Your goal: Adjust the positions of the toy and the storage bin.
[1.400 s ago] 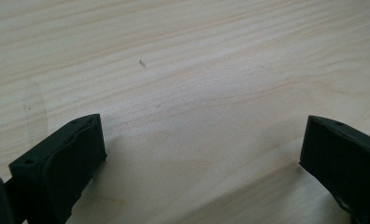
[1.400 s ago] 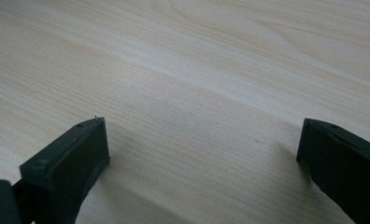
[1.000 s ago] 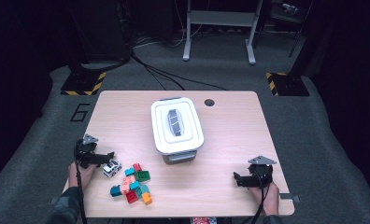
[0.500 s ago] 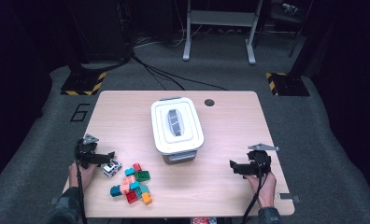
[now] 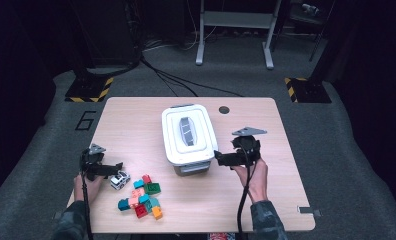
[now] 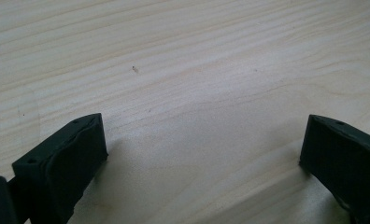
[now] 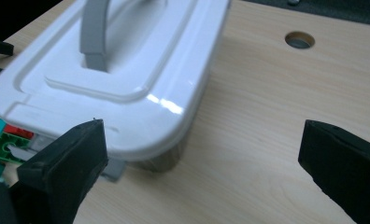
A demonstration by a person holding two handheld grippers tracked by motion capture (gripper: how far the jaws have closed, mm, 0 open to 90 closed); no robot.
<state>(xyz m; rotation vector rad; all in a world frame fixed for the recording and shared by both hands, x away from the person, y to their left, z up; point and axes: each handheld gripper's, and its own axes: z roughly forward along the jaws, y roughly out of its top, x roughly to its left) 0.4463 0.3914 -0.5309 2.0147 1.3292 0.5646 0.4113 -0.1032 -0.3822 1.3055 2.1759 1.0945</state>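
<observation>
- When we look from the high view, our right gripper (image 5: 217, 158) is just beside the white box (image 5: 187, 132); our left gripper (image 5: 117, 165) sits by the toy car (image 5: 119, 179).
- Our left gripper view has jaws wide open over bare table (image 6: 197, 70).
- Our right gripper view has jaws wide open, holding nothing, near the box's corner.

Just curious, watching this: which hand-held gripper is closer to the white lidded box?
Right. The right hand-held gripper sits just beside the white lidded box, at its near right corner. The left hand-held gripper is farther off, by the toy car.
</observation>
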